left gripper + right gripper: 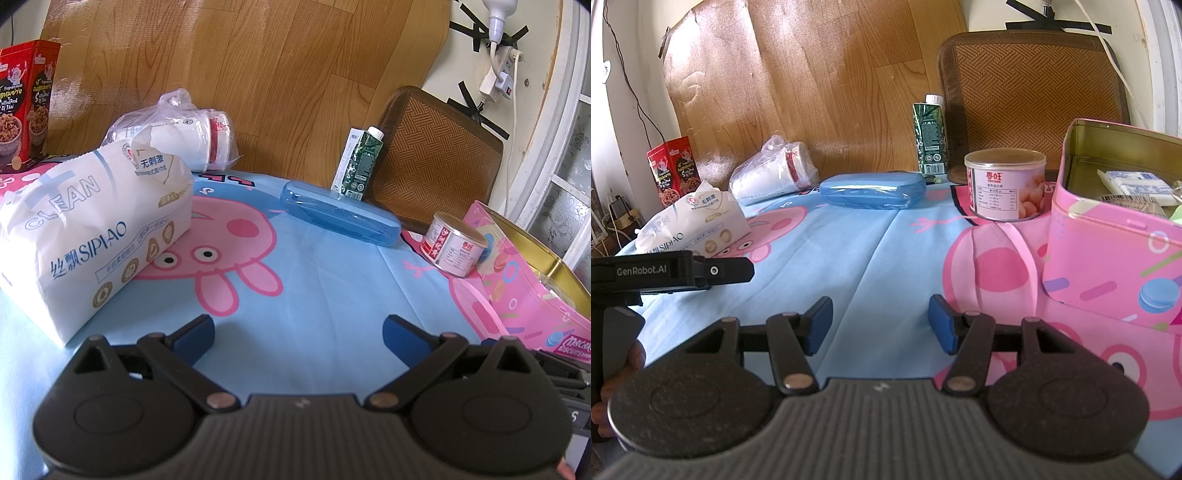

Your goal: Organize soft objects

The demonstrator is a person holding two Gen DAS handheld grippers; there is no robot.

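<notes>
Both grippers are held low over a cartoon-print tablecloth (325, 280), pointing forward and tilted downward. The left gripper (298, 334) has its blue-padded fingers (195, 338) spread wide with only bare cloth between them; the soft tissue pack (92, 236) lies ahead and to the left of the left finger, apart from it. A bagged stack of paper cups (192, 136) lies on its side beyond the pack, and a blue plastic case (340, 214) lies farther ahead, between the lines of the two fingers, with an upright green carton (358, 162) behind it. The right gripper (881, 325) likewise has its fingers (942, 325) parted, nothing pinched. A lidded can (1004, 184) stands ahead and right of its right finger, beside an open pink tin (1108, 251) that holds what appears to be a small tissue packet (1134, 186), only partly seen. At the left edge of the right wrist view, a hand (631, 360) grips the other gripper's handle.
</notes>
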